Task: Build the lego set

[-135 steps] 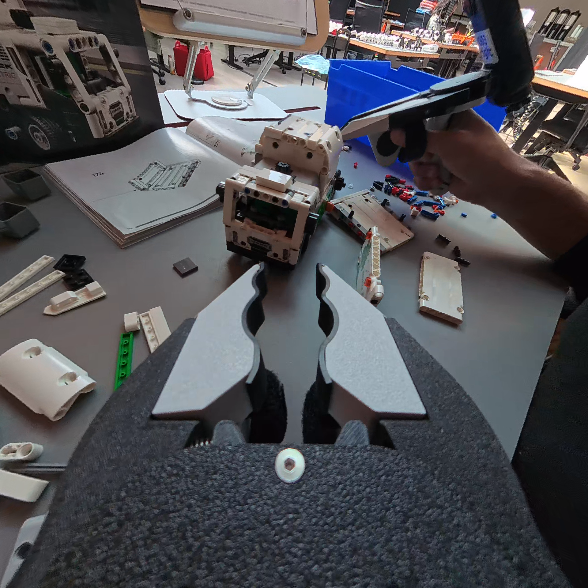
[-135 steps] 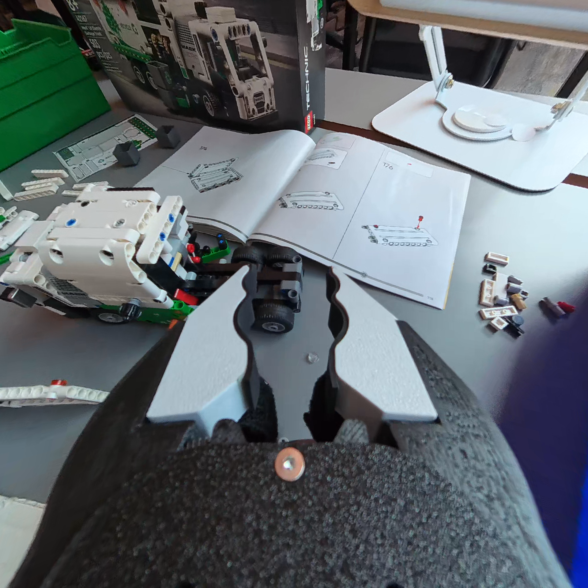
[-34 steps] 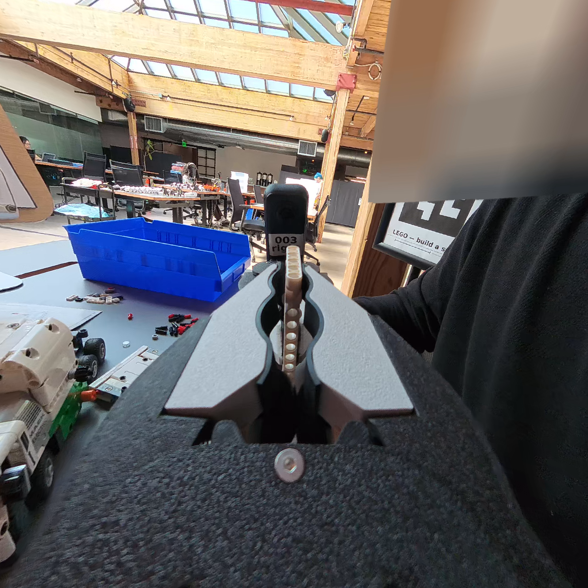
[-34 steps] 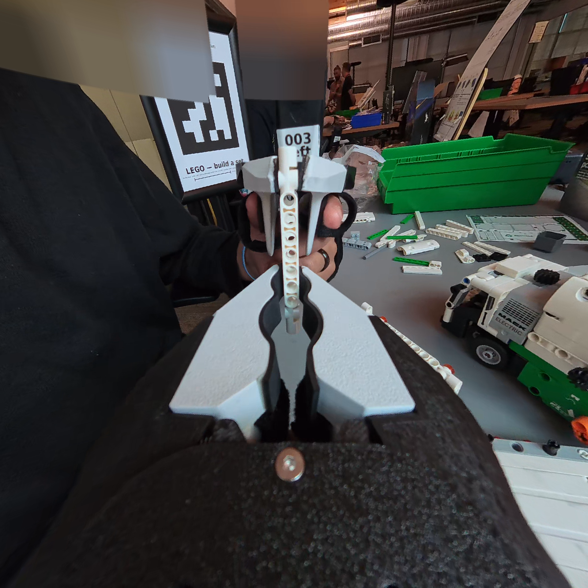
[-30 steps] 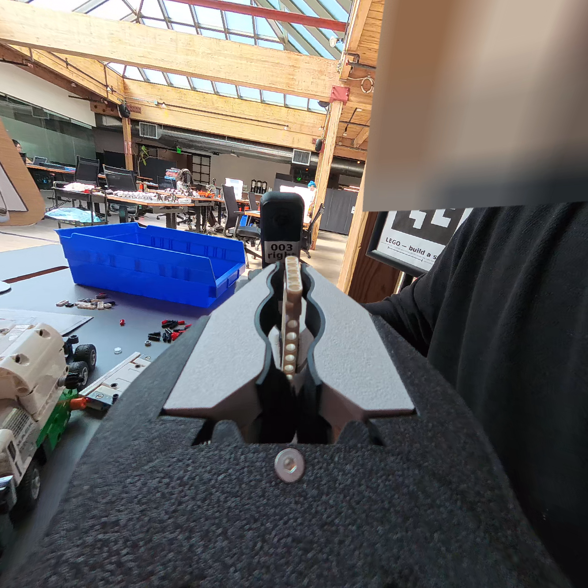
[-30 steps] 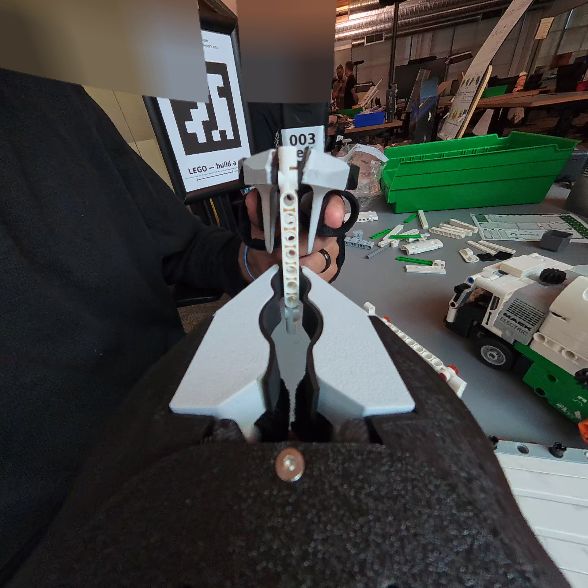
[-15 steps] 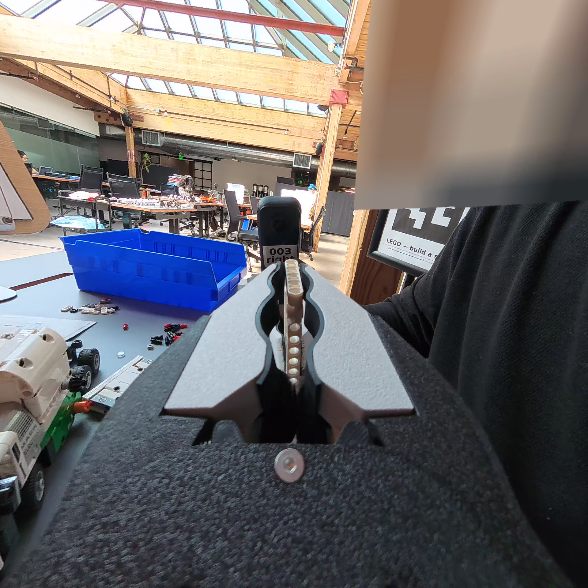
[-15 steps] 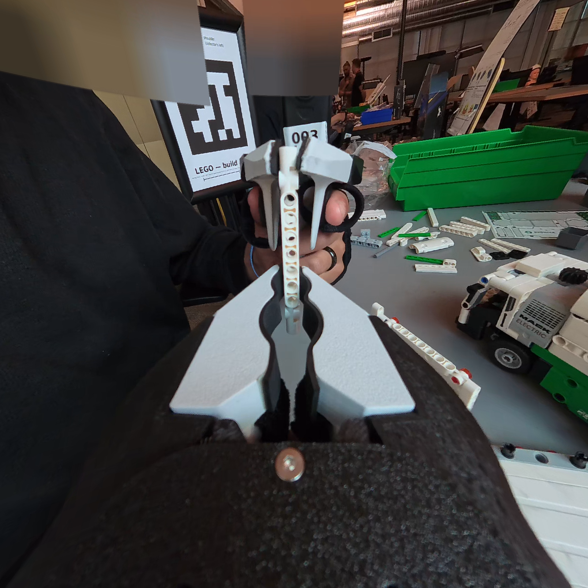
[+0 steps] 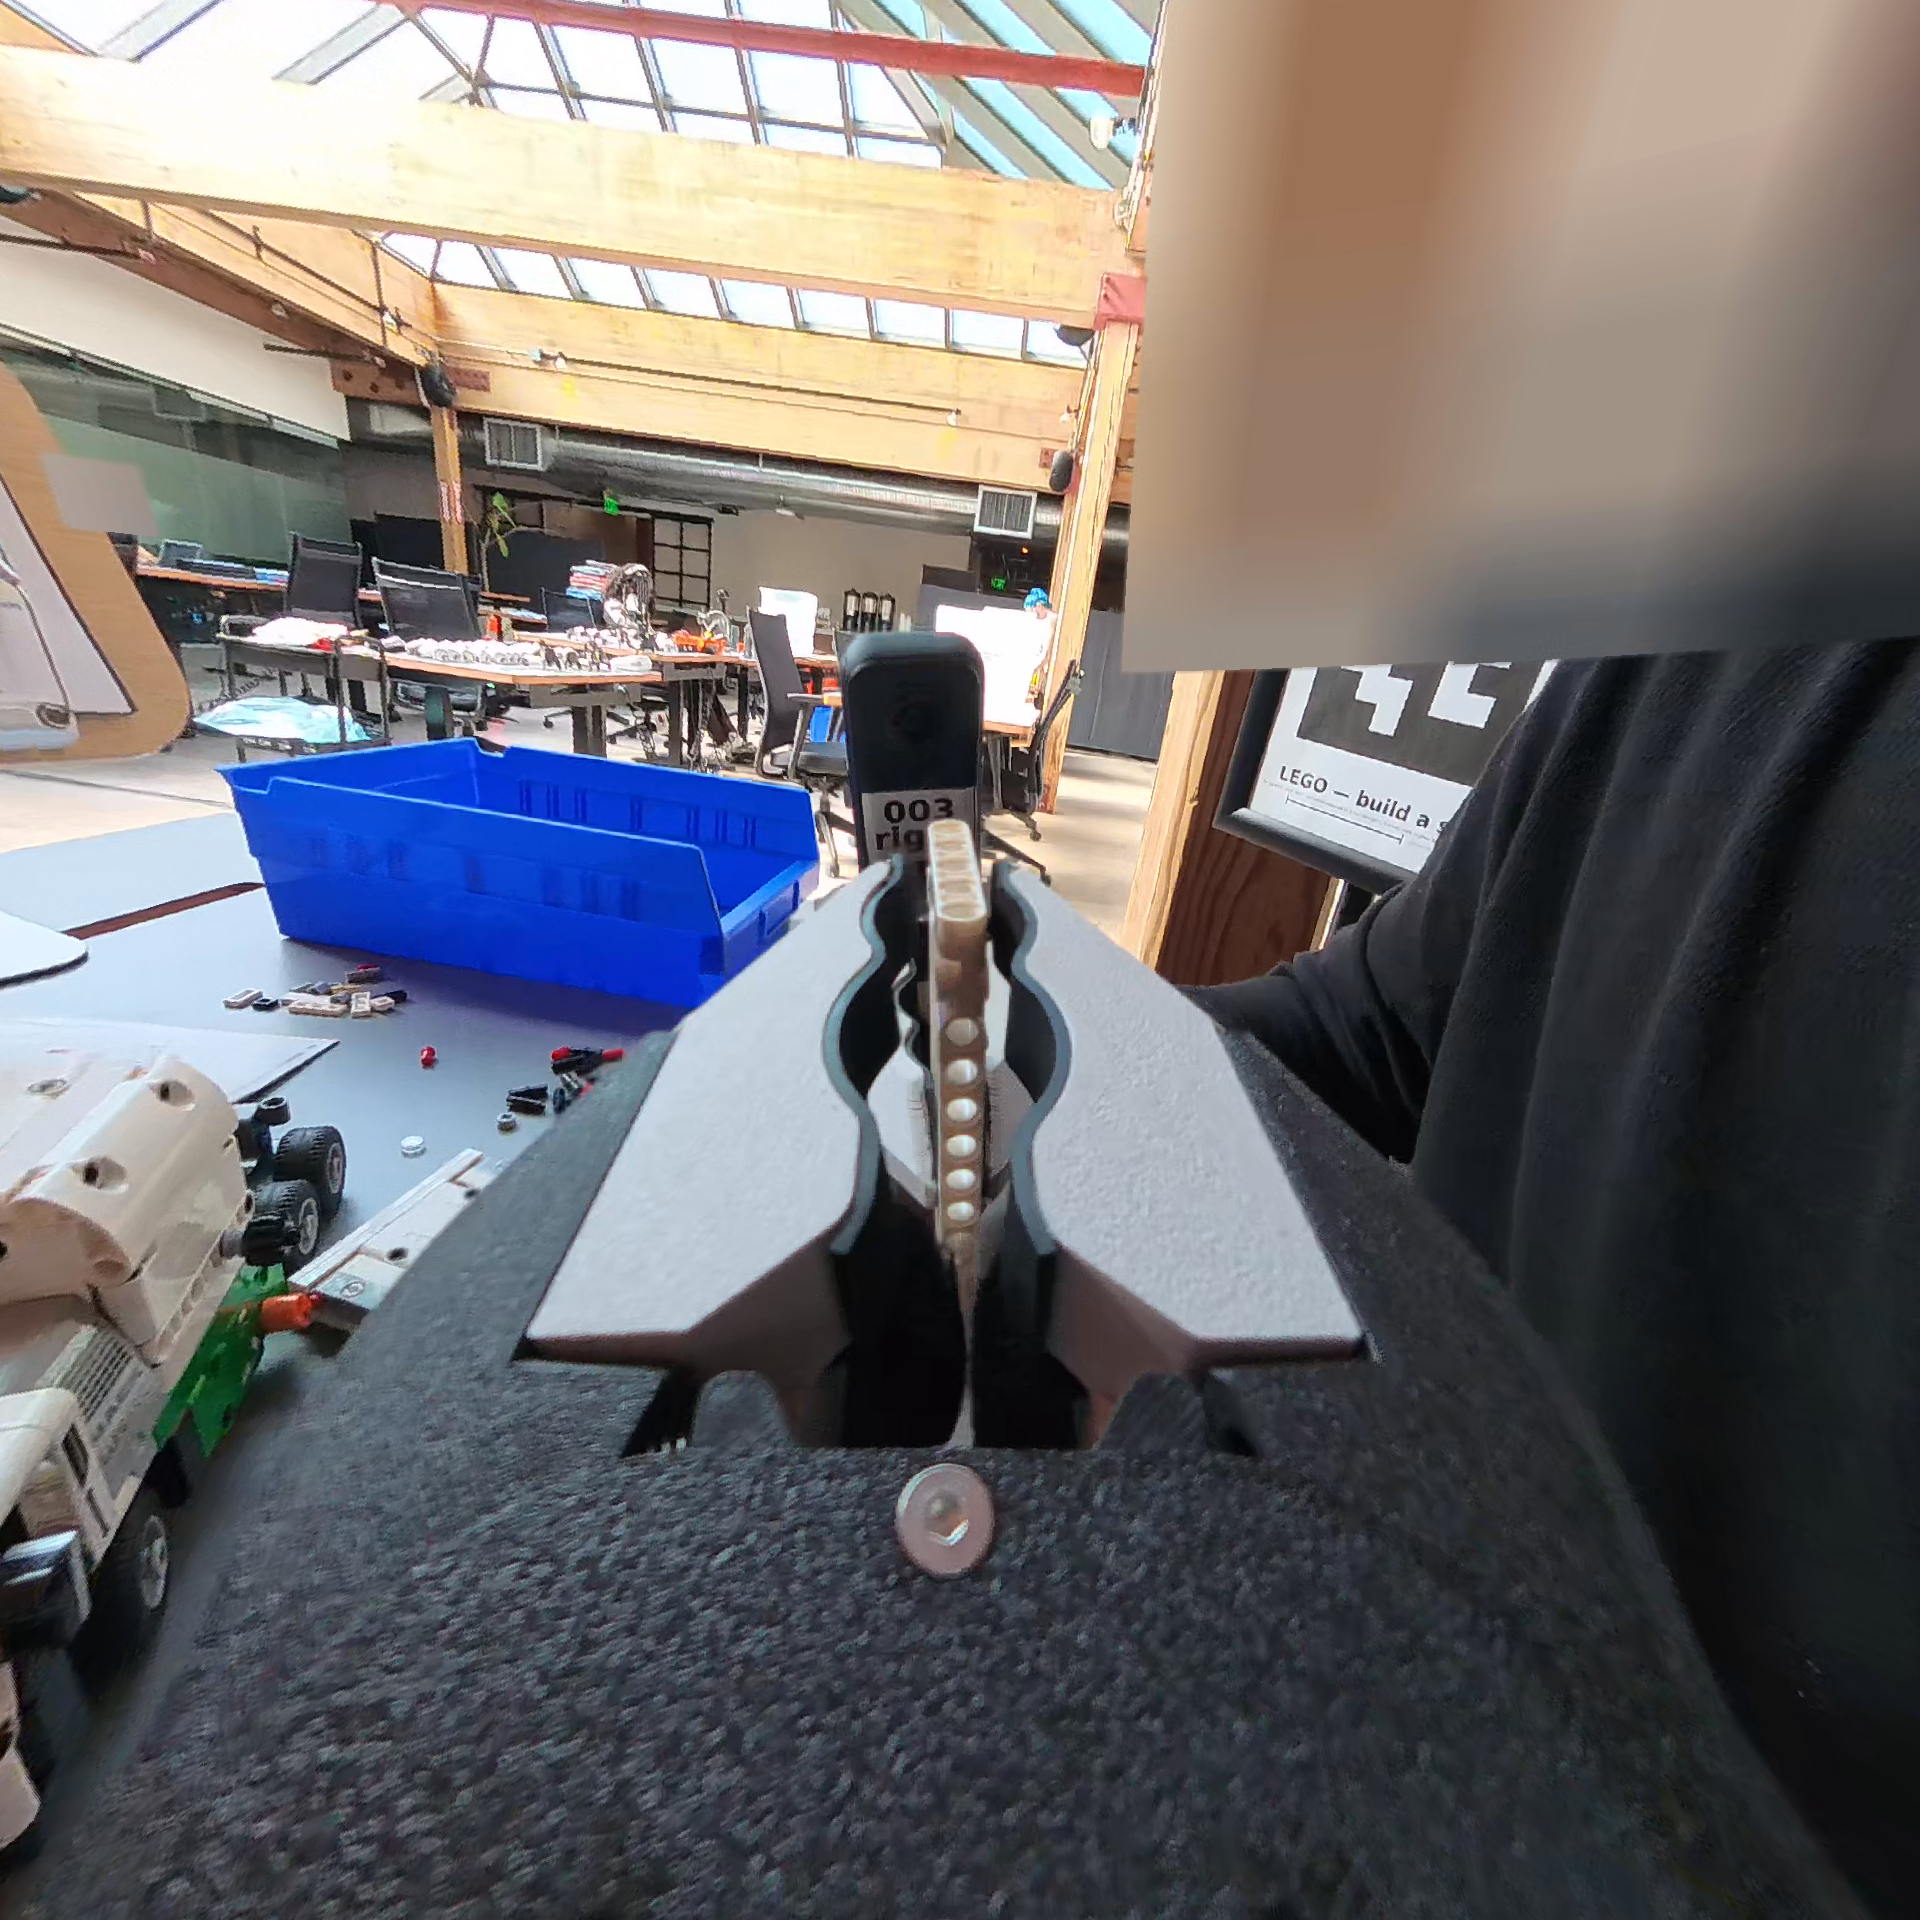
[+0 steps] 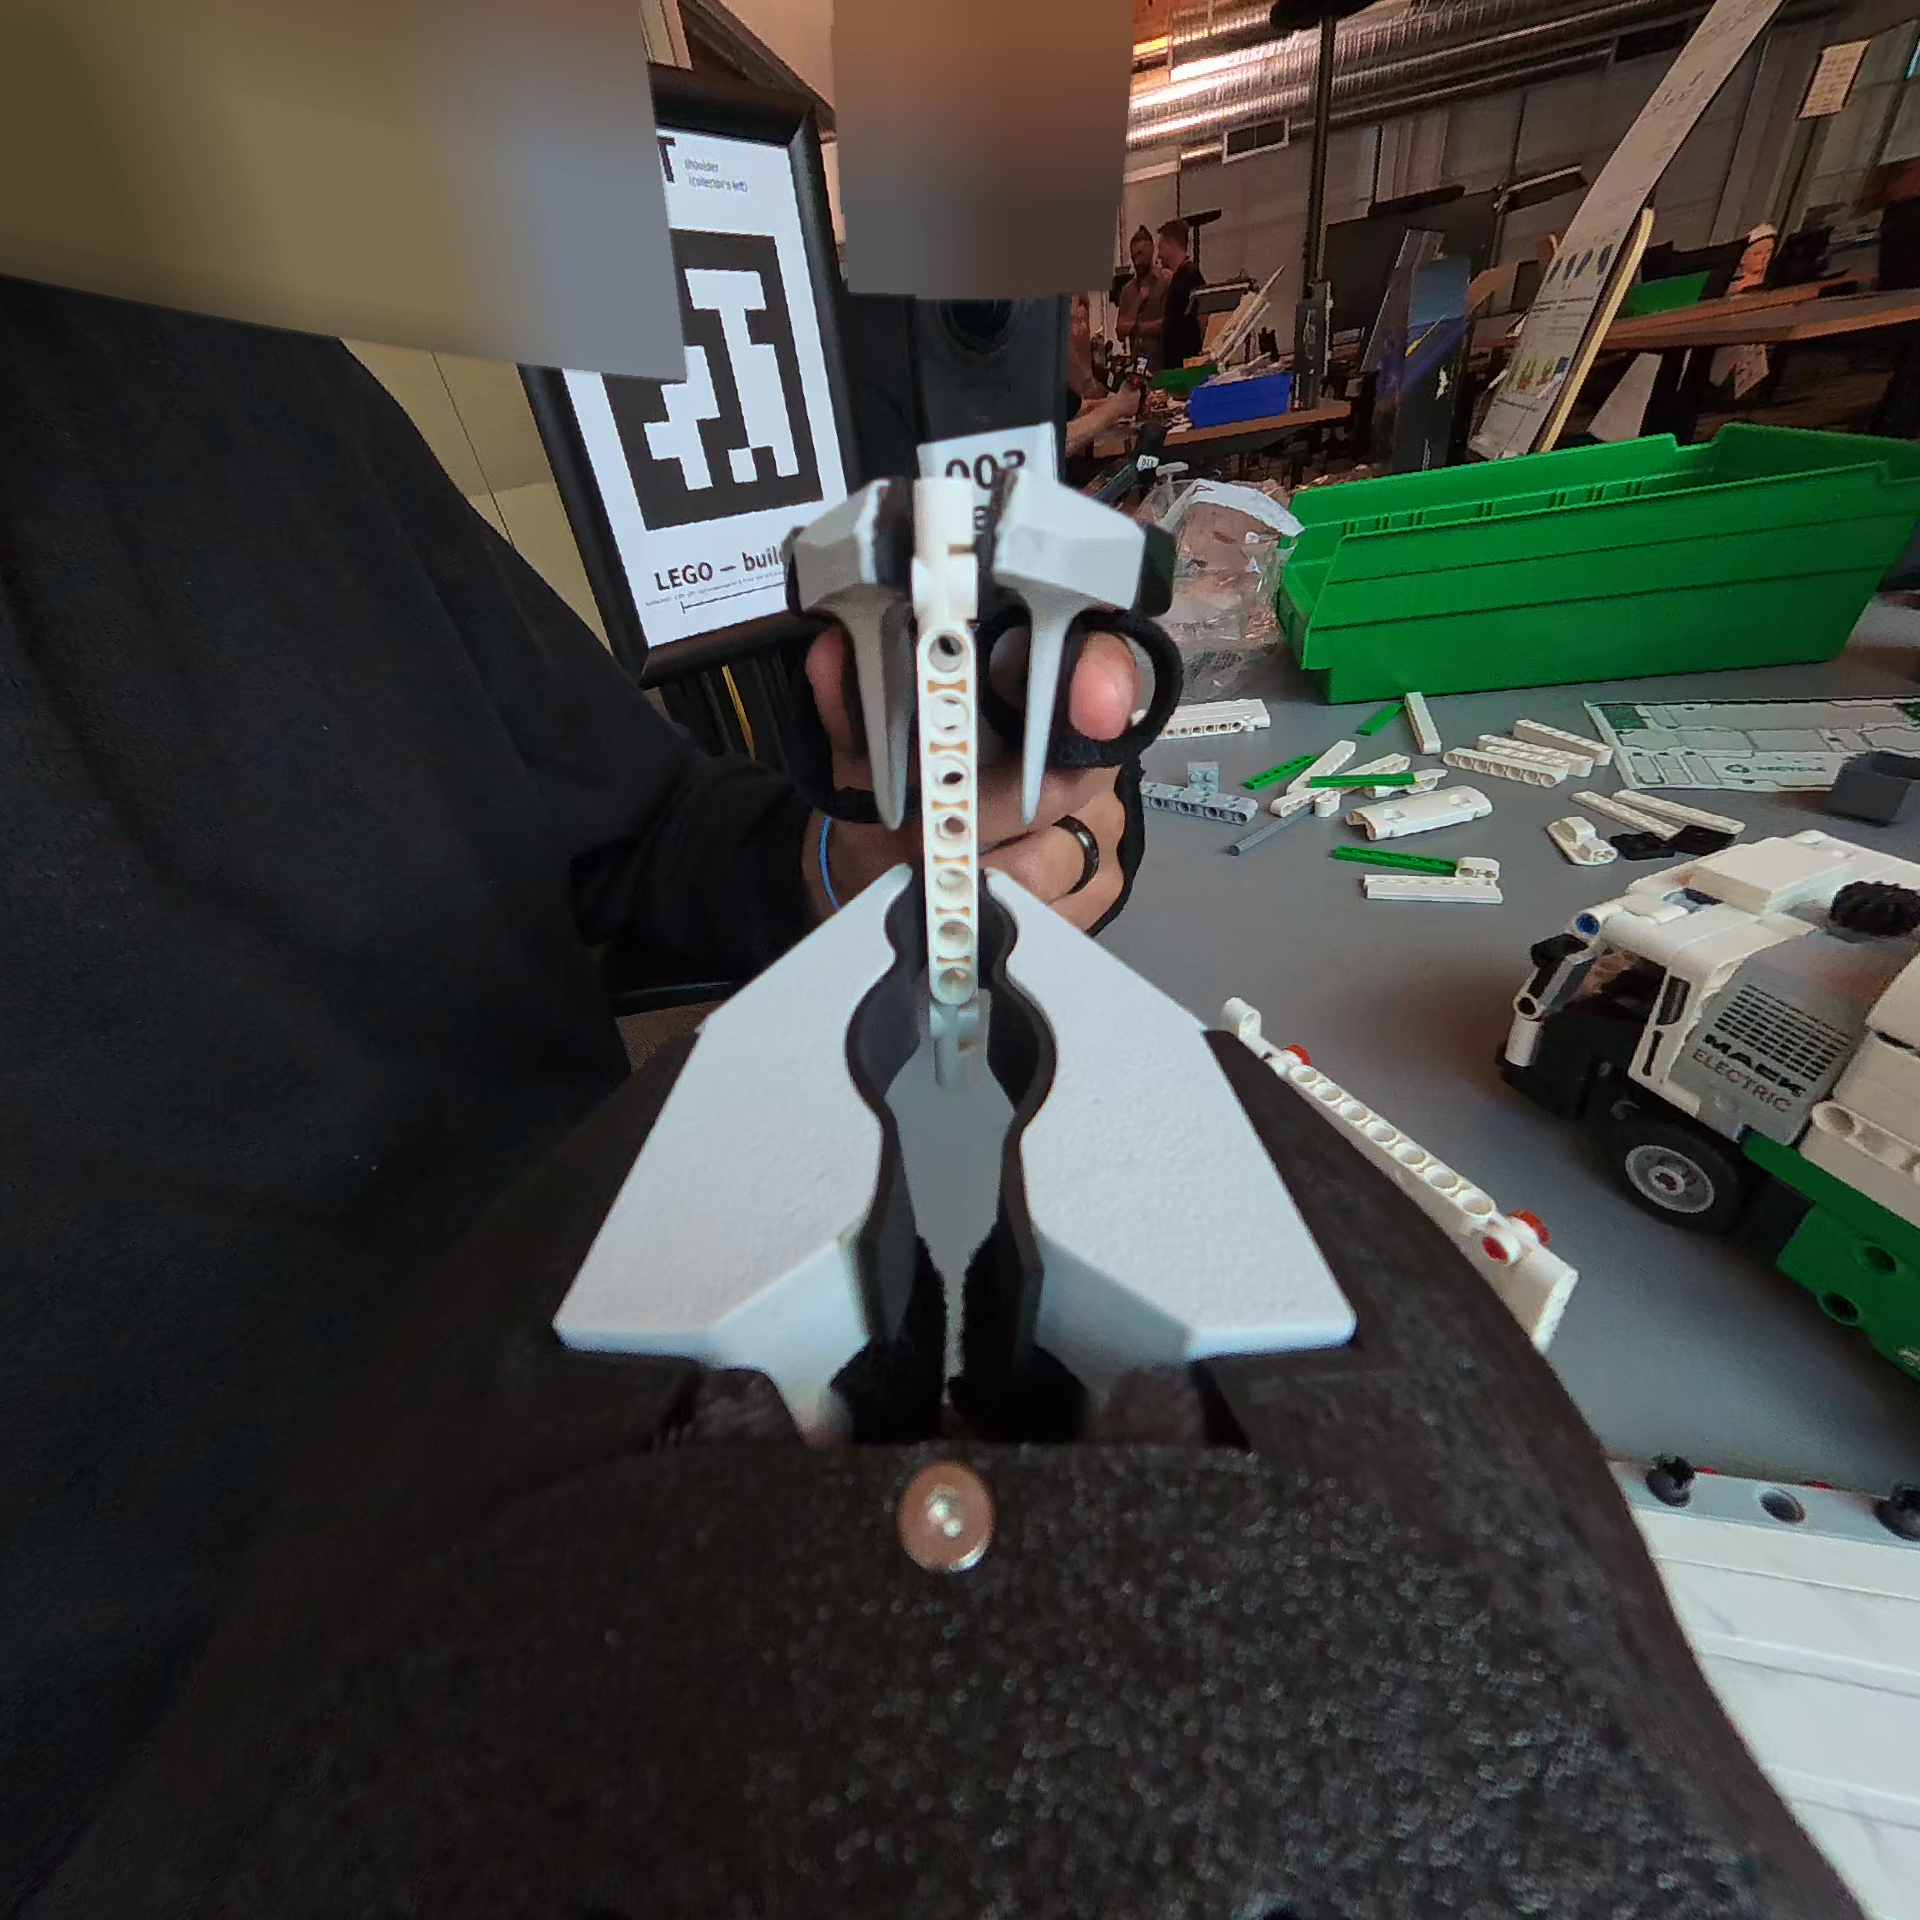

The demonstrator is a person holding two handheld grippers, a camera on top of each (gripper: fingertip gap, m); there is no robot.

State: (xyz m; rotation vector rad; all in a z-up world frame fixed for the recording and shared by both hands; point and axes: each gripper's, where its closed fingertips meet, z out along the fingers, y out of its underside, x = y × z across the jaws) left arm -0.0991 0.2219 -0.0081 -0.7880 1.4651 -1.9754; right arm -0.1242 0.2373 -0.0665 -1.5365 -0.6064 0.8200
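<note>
A smooth, glossy white plastic beam (image 10: 950, 790) with round holes is clamped between matt grey fingers (image 10: 790, 1132) of grainy texture. Coarse black foam (image 10: 1039, 1683) is seen behind them, fixed by a shiny metal screw (image 10: 945, 1527). The blue bin (image 9: 499, 862) is glossy plastic; the beams overhead (image 9: 582, 208) are bare wood.

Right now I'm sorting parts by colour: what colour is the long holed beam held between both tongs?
White beam; clearest in the right wrist view.
</note>
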